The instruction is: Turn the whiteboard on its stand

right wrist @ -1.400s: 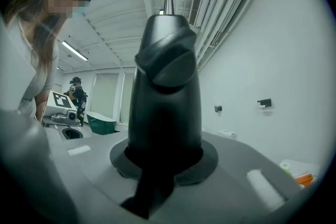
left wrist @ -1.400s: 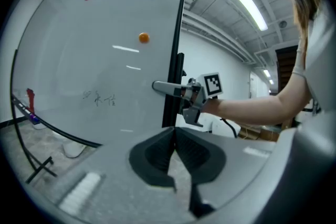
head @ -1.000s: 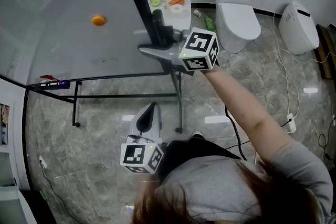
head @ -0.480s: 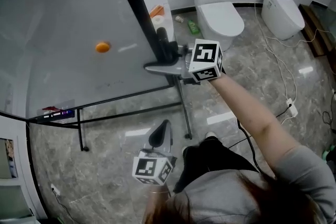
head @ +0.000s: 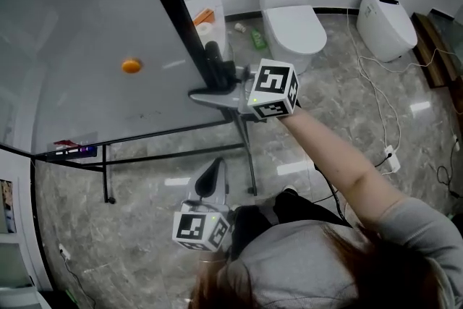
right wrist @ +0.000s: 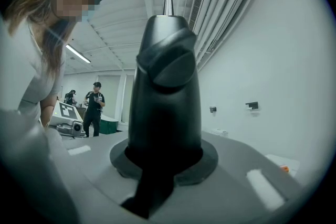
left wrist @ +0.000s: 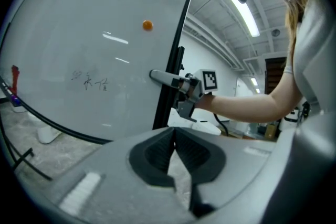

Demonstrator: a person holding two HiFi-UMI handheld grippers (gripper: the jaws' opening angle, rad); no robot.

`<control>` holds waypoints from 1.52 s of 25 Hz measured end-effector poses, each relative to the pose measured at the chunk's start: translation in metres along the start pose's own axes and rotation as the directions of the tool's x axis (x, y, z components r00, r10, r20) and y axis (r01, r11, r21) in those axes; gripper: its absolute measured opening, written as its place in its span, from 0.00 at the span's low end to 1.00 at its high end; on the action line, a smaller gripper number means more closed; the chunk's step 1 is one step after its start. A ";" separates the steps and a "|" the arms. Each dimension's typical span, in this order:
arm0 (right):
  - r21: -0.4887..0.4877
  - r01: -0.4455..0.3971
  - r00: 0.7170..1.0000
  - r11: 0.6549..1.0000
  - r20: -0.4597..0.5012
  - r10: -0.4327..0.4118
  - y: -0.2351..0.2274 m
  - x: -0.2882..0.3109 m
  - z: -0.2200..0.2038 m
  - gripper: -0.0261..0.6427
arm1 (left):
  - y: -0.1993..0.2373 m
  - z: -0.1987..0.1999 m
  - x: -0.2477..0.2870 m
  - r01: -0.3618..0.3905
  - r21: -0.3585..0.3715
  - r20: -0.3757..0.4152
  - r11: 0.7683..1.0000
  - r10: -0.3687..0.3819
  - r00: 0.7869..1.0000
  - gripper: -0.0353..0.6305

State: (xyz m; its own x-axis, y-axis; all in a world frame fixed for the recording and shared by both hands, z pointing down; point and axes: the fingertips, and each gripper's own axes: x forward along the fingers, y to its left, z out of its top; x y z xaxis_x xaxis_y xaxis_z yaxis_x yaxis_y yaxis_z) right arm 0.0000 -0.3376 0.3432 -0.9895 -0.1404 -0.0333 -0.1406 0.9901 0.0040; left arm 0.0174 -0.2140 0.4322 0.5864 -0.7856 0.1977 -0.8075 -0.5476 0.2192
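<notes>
One whiteboard, one orange magnet, two toilets, one green bottle.

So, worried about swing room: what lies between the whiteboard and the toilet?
Head view: a white table by the whiteboard, and a green bottle near the toilet.

**Bright, even light; heavy fisheye**

Light from ceiling strip lights. Streak glare on the whiteboard, bright patches on the glossy floor. Shadows soft. Gripper views: black corners, bent edges, blurred near foreground. Head view sharp, edges curved.
</notes>
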 end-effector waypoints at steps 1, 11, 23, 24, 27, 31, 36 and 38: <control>0.000 0.001 1.000 1.000 0.000 -0.001 0.002 -0.007 0.000 0.16 | -0.007 0.002 0.005 -0.003 0.004 0.012 1.000 0.003 1.000 0.06; -0.002 0.022 1.000 1.000 0.001 -0.022 0.010 -0.046 0.008 0.16 | -0.041 0.003 0.033 0.007 -0.002 0.015 1.000 -0.007 1.000 0.06; -0.010 0.028 1.000 1.000 -0.001 -0.028 0.027 -0.100 0.012 0.16 | -0.091 -0.017 0.054 0.247 0.002 -0.079 0.969 -0.246 0.966 0.06; -0.010 0.028 1.000 1.000 -0.001 -0.028 0.028 -0.105 0.010 0.16 | -0.093 -0.019 0.052 0.244 0.007 -0.084 0.970 -0.242 0.967 0.06; -0.005 0.011 1.000 1.000 0.006 -0.011 0.037 -0.126 0.003 0.16 | -0.105 -0.021 0.046 0.213 0.013 -0.076 0.977 -0.212 0.974 0.06; -0.011 0.015 1.000 1.000 0.006 -0.015 0.050 -0.158 0.002 0.16 | -0.125 -0.030 0.050 0.147 0.023 -0.057 0.989 -0.146 0.988 0.06; -0.003 0.006 1.000 1.000 -0.005 -0.006 0.063 -0.197 0.002 0.16 | -0.168 -0.038 0.061 0.033 -0.013 0.010 0.999 -0.033 0.999 0.06; 0.003 0.000 1.000 1.000 -0.013 0.000 0.068 -0.212 0.001 0.16 | -0.187 -0.047 0.064 0.001 -0.034 0.022 0.999 0.000 1.000 0.06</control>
State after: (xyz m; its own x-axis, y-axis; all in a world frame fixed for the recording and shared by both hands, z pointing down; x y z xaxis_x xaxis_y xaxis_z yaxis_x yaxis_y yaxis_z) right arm 0.2006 -0.2407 0.3493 -0.9898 -0.1407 -0.0207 -0.1407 0.9900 0.0014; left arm 0.2089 -0.1485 0.4493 0.5850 -0.7915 0.1769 -0.8043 -0.5381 0.2521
